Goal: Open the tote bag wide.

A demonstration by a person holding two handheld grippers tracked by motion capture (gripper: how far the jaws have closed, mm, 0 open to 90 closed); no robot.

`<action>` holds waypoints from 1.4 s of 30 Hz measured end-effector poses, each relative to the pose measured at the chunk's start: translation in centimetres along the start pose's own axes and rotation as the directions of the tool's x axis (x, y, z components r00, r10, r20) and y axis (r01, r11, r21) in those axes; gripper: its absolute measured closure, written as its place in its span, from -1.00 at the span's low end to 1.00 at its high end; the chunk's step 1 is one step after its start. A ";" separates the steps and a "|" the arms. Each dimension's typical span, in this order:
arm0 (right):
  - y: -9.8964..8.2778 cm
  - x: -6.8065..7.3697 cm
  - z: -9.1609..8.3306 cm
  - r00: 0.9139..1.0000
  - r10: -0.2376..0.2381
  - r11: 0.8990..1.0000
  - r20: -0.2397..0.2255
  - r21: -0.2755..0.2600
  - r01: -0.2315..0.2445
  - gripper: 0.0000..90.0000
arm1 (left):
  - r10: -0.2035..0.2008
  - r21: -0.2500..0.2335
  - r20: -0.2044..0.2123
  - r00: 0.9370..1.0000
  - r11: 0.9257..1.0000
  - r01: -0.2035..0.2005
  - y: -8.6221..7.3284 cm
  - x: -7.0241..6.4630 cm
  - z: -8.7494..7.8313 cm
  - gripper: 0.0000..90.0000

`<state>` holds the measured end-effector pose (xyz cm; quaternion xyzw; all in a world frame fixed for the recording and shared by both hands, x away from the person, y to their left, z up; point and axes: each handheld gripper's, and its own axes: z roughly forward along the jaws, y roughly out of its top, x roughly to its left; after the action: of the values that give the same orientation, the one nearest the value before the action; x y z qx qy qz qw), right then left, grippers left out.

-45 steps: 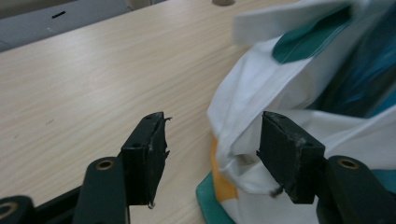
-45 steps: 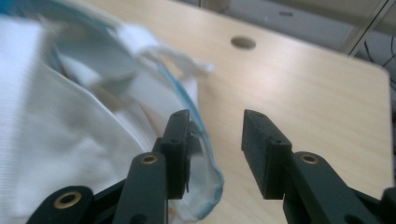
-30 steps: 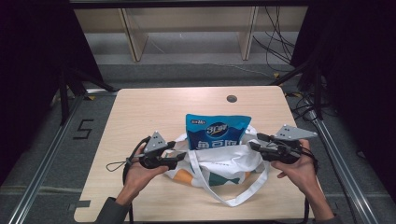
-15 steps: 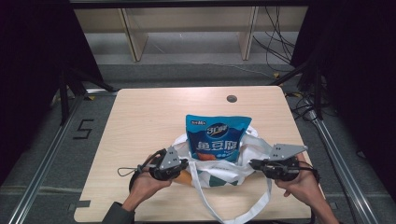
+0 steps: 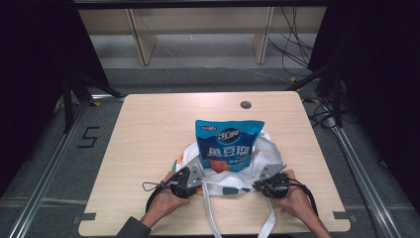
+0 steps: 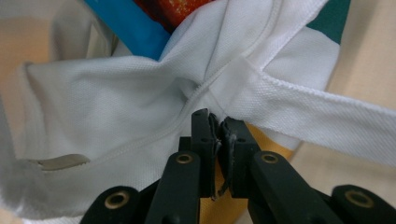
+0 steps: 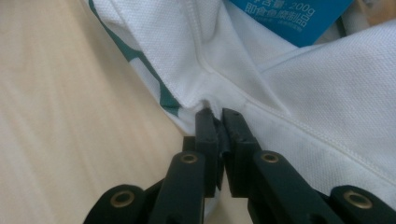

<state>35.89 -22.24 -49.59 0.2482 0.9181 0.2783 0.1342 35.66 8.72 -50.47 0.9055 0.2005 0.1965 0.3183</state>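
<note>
Snack pouch point(image 5: 229, 144) upright inside white tote bag point(image 5: 267, 151)

White bag cloth point(image 6: 140, 93) is pinched at its seam by the left gripper point(image 6: 218, 122), jaws pressed together; a blue packet point(image 6: 128, 28) is seen beyond

Just past my right gripper point(image 7: 218, 116), the blue snack bag point(image 7: 292, 16) carries white print that reads "200g" at the end of a line, with a row of Chinese characters under it that I cannot make out. From above, the bag's front point(image 5: 229, 146) shows large white Chinese characters, too blurred to read. Far off beyond my left gripper point(image 5: 192, 179), a "5" point(image 5: 87, 137) is marked on the floor.
</note>
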 end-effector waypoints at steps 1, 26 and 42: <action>0.0 0.0 0.0 1.000 0.000 1.000 0.000 0.000 0.000 0.92 | -0.006 -0.002 -0.005 1.000 1.000 0.006 0.0 0.3 0.2 0.87; 2.9 -7.8 -7.9 0.963 0.220 0.920 0.153 -0.359 -0.153 0.17 | -0.180 -0.173 -0.124 0.976 0.972 0.157 2.4 7.9 -6.5 -0.09; 4.7 -12.2 -2.0 0.933 0.179 0.956 0.312 -0.278 -0.091 0.95 | -0.324 -0.212 -0.153 0.934 0.934 0.289 3.0 14.7 2.2 0.88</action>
<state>47.17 -26.27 -43.91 0.3353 0.8183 0.3583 0.2994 49.82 12.70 -46.70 0.8069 0.3493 0.2457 0.4081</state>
